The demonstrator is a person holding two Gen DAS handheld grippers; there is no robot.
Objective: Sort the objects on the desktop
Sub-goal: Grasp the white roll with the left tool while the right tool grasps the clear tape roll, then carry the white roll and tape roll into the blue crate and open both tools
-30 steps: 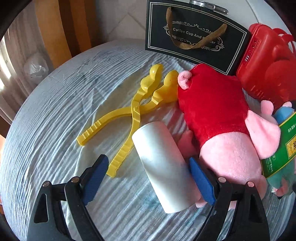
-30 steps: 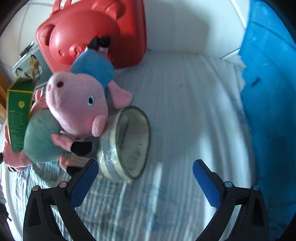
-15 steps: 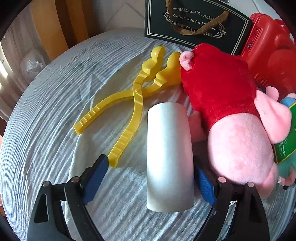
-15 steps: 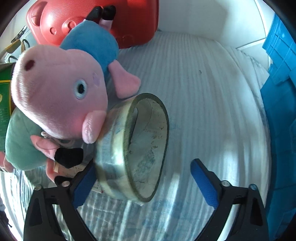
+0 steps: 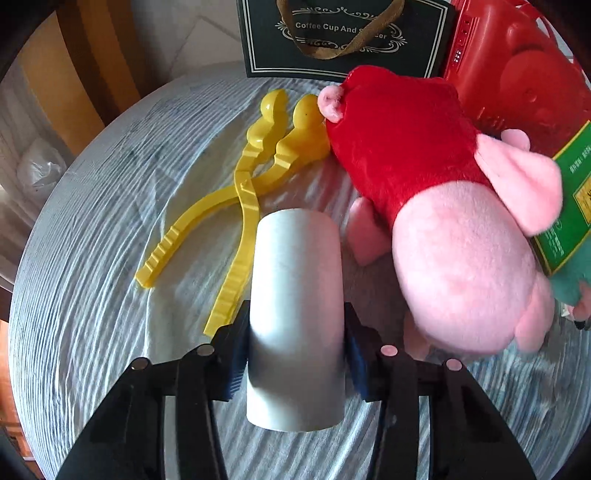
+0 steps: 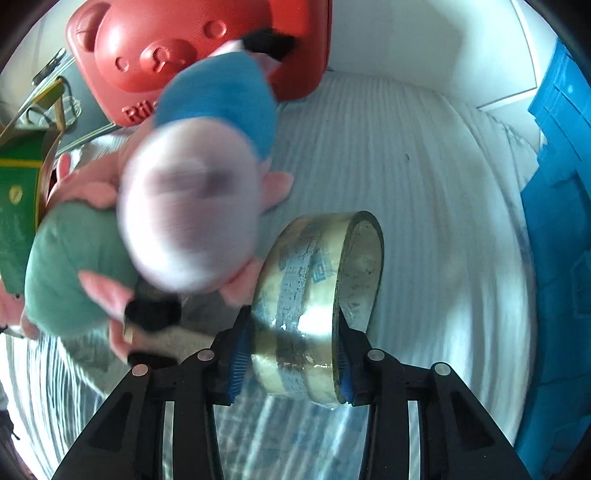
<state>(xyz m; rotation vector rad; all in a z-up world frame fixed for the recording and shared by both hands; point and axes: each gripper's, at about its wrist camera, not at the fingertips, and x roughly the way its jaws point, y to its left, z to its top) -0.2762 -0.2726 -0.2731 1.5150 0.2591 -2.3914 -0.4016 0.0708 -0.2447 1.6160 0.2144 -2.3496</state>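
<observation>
My left gripper (image 5: pixel 295 354) is shut on a white cylinder (image 5: pixel 297 306), its blue pads pressed against both sides. Beside it lie yellow plastic tongs (image 5: pixel 240 206) to the left and a pink pig plush in a red dress (image 5: pixel 424 206) to the right. My right gripper (image 6: pixel 291 354) is shut on a roll of clear tape (image 6: pixel 317 299), held on edge across its width. A pink pig plush in a blue shirt (image 6: pixel 199 206) is blurred just left of the roll, over a green plush (image 6: pixel 70 269).
A red bear-shaped case (image 6: pixel 192 44) and a dark paper bag (image 5: pixel 343 33) stand at the back of the round table with its striped cloth (image 5: pixel 92 258). A green box (image 5: pixel 569 206) leans by the plushes. A blue crate (image 6: pixel 554 258) stands at the right.
Both grippers have closed: the left onto the white cylinder, the right onto the tape roll. The blue-shirted pig plush has shifted and is now blurred.
</observation>
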